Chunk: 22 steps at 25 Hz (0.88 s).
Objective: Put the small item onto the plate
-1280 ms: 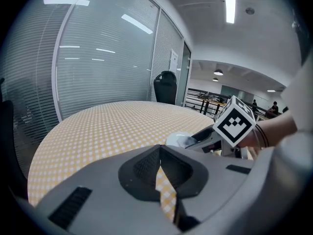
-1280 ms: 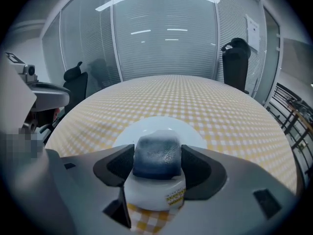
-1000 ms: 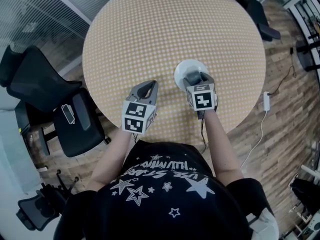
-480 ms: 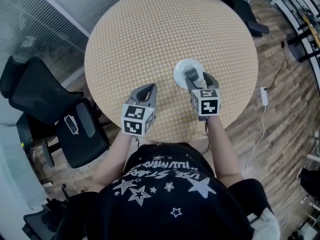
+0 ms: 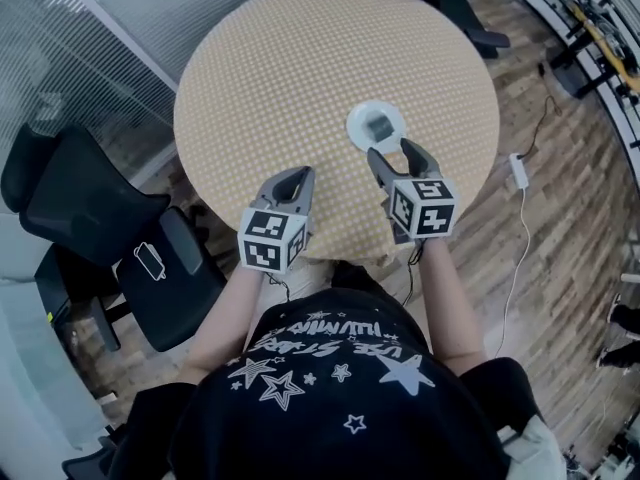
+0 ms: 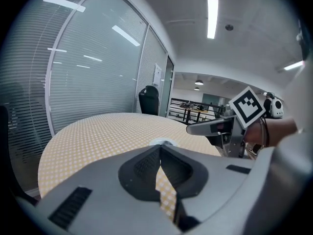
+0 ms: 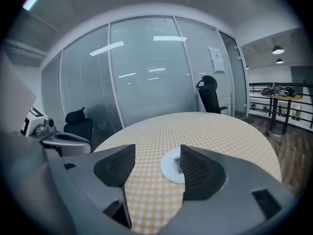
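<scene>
A white plate [image 5: 356, 129] sits on the round yellow-checked table [image 5: 280, 78], right of its middle. A small grey item [image 5: 378, 126] lies on the plate. My right gripper [image 5: 391, 152] is open just short of the plate on the near side, with nothing between its fingers. In the right gripper view the plate [image 7: 169, 168] shows between the spread jaws of the gripper [image 7: 156, 154]; the right finger hides most of the item. My left gripper [image 5: 297, 177] is shut and empty, hovering near the table's front edge. Its jaws meet in the left gripper view [image 6: 159, 149], pointing at the plate [image 6: 163, 142].
Black office chairs [image 5: 90, 198] stand left of the table and another chair [image 5: 450, 3] at the far side. A white power strip [image 5: 518, 168] with its cable lies on the wood floor to the right. Glass walls with blinds run along the left.
My right gripper has drawn back from over the plate toward me and stands open; the grey item now lies uncovered on the plate. The left gripper has hardly moved.
</scene>
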{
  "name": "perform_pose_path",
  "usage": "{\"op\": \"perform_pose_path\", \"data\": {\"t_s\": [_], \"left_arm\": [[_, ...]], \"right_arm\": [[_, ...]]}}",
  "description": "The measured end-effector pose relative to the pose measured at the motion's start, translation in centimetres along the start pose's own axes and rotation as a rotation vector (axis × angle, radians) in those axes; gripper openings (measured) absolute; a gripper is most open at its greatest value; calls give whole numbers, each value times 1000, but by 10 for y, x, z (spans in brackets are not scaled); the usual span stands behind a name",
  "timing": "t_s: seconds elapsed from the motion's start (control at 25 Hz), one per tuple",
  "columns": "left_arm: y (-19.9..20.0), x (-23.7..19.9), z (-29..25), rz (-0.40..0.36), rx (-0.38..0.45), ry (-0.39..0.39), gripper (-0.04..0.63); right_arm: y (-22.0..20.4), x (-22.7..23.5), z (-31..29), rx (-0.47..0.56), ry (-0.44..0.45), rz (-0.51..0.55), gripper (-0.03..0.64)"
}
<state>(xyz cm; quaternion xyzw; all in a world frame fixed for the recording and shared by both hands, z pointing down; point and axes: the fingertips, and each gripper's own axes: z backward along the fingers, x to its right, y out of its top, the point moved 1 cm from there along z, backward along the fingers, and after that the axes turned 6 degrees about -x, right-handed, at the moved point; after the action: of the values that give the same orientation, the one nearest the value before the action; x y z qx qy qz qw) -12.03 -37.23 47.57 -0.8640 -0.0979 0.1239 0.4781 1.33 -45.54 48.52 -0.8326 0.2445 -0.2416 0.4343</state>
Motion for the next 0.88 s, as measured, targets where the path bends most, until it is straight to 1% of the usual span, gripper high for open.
{"op": "perform_pose_path", "data": {"t_s": [0.08, 0.2, 0.28, 0.48, 0.64, 0.88], "left_arm": [[-3, 5, 13, -4, 11, -18, 5], [-8, 11, 35, -3, 31, -42, 5], [-13, 17, 49, -5, 42, -58, 5], [-30, 30, 86, -8, 67, -102, 5], [-39, 44, 114, -14, 84, -137, 5], [-60, 64, 153, -30, 96, -187, 5]], "right_arm": [[-2, -12, 16, 17, -7, -8, 286], [-8, -28, 40, 46, -42, -5, 194], [-14, -36, 56, 62, -64, -13, 162], [-35, -66, 95, 85, -104, -32, 114], [-50, -93, 128, 109, -131, 1, 97], [-80, -129, 172, 122, -165, -14, 58]]}}
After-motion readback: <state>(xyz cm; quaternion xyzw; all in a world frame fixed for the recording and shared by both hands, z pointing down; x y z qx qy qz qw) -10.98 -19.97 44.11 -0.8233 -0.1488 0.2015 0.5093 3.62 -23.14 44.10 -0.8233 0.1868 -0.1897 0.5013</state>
